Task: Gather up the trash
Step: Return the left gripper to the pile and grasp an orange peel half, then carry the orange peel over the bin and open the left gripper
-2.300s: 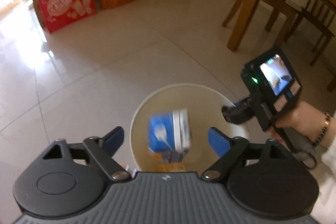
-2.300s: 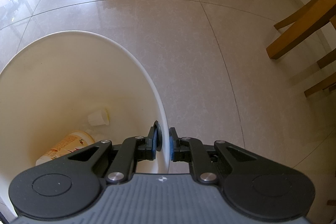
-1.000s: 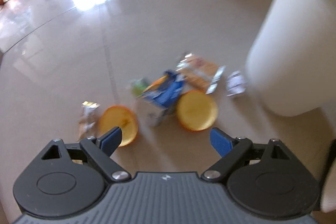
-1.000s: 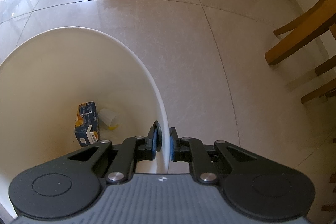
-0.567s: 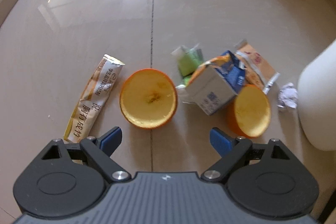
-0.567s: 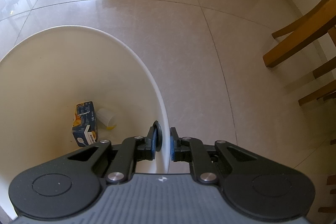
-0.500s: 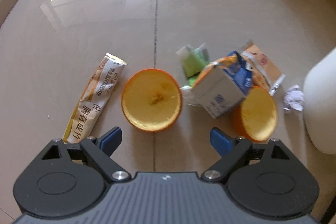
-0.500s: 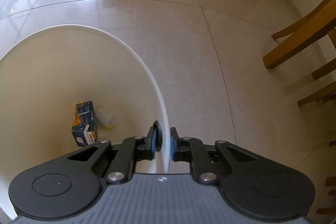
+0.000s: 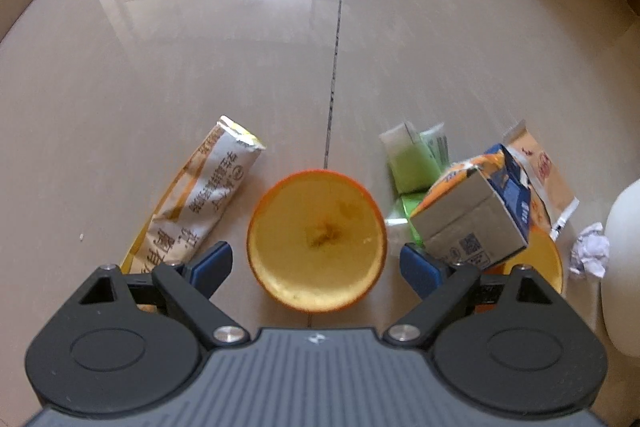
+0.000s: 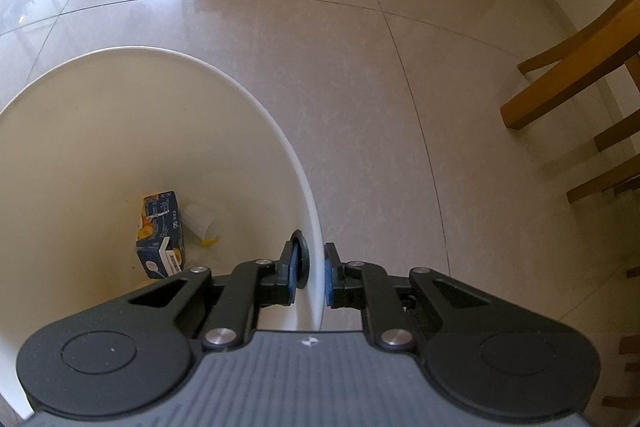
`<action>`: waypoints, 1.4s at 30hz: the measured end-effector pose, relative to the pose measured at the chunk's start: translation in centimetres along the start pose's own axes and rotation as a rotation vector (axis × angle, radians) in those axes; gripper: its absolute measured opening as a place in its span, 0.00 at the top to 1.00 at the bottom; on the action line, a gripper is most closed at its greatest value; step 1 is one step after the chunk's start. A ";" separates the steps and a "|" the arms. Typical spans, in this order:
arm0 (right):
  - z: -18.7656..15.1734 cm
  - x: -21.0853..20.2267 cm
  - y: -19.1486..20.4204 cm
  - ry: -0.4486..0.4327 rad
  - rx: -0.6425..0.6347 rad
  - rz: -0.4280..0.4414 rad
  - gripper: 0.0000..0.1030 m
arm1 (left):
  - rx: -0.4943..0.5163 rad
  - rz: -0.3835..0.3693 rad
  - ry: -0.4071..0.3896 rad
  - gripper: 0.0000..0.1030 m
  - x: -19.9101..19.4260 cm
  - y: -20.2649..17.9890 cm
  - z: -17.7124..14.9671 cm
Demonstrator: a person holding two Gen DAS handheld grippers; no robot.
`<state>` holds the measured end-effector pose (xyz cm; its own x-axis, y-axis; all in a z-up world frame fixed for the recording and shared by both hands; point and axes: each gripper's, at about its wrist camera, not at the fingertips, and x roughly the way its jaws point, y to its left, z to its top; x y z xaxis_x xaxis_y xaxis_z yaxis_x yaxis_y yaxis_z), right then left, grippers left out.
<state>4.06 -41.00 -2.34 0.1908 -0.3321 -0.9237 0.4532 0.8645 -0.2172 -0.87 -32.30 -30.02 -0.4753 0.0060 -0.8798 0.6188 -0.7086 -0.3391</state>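
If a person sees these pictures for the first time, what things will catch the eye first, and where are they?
The orange half, cut side up on the floor, lies between the spread fingers of the open left gripper, with a wrapper to its left and a carton to its right. In the other view the right gripper is shut on the rim of the white bin, which holds another carton.

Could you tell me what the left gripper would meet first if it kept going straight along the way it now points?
Most likely the orange half: it lies cut side up, centred between the open left gripper fingers, ahead of everything else, though exact depth is unclear.
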 end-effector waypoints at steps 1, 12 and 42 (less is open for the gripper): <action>0.0 0.0 0.0 0.000 0.000 0.000 0.85 | -0.005 0.000 -0.006 0.13 0.2 0.0 0.0; -0.1 0.1 -0.2 -0.001 -0.004 -0.003 0.85 | -0.002 -0.011 -0.010 0.33 -0.1 0.1 -0.1; 0.2 0.3 -1.0 0.014 0.050 0.051 0.85 | 0.560 -0.242 -0.027 0.36 -28.3 -18.9 6.4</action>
<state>3.84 -42.02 -2.29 0.2027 -0.2823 -0.9377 0.4858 0.8604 -0.1540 -3.07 -23.58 3.45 -0.5817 0.2001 -0.7884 0.0720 -0.9528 -0.2950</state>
